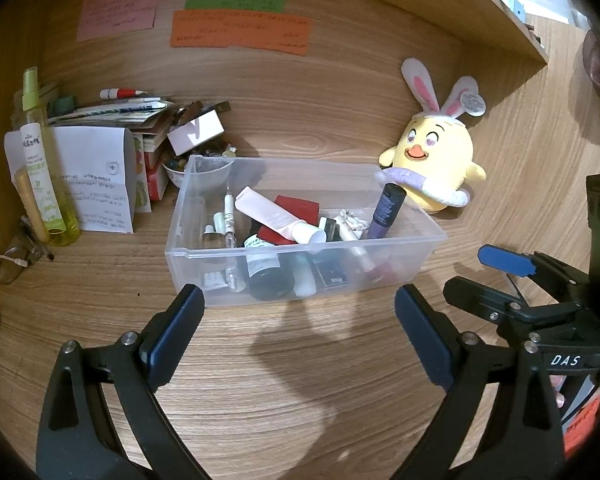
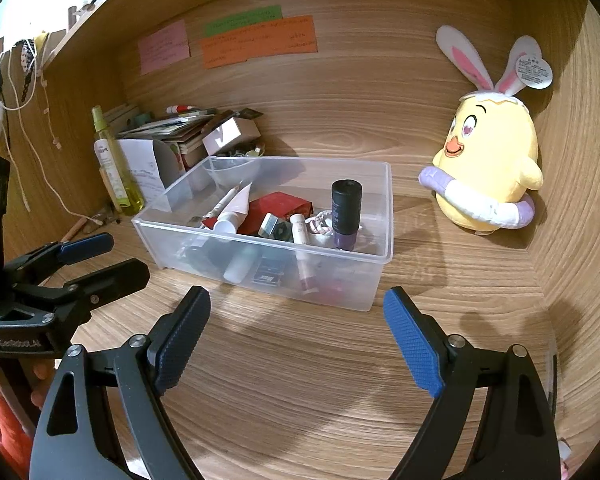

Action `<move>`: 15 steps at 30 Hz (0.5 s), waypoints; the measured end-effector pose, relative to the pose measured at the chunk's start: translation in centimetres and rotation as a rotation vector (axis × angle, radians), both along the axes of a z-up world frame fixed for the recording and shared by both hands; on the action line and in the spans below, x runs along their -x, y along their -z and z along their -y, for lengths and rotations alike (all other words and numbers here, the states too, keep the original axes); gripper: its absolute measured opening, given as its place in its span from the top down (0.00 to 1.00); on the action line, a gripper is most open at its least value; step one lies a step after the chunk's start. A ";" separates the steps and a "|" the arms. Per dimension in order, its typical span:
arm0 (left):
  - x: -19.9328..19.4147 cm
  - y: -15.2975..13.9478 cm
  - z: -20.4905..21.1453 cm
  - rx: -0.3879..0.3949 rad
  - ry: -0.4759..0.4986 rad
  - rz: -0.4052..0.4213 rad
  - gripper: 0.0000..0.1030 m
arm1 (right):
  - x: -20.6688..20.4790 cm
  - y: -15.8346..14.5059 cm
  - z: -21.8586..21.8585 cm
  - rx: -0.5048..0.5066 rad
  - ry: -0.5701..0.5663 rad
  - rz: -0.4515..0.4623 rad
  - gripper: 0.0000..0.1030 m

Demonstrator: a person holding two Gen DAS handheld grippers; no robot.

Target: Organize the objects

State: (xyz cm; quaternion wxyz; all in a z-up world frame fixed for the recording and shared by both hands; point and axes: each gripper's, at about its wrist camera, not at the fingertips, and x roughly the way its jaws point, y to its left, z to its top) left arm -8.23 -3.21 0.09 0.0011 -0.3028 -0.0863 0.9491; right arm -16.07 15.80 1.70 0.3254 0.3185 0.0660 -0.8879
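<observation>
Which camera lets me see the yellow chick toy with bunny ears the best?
The right wrist view. There the yellow chick toy is big and whole, with its ears, paper tag and swim ring all clear. In the left wrist view the same toy looks smaller, and a dark bottle in the clear box covers part of its ring.

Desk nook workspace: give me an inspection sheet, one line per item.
Surface: wood-grain desk top, bare in front of the box.
Job's things: clear plastic box holding a white tube, a red carton, an upright black-capped purple bottle and small cosmetics.
Clutter: paper stack, tall yellow spray bottle, eyeglasses.
Grippers: left tool open, empty; right tool open, empty.
Cables: white cords hanging at left.
Surroundings: yellow chick plush with rabbit ears; coloured paper notes on the back wall.
</observation>
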 end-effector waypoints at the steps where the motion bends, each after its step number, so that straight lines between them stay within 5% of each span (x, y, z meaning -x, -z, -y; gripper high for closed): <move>1: 0.0 0.0 0.0 -0.001 0.002 -0.001 0.04 | 0.0 0.0 0.0 0.000 0.000 -0.001 0.16; 15: -0.4 -0.1 -0.8 0.026 0.042 -0.028 0.04 | 0.0 0.4 0.3 -0.006 -0.005 0.008 0.15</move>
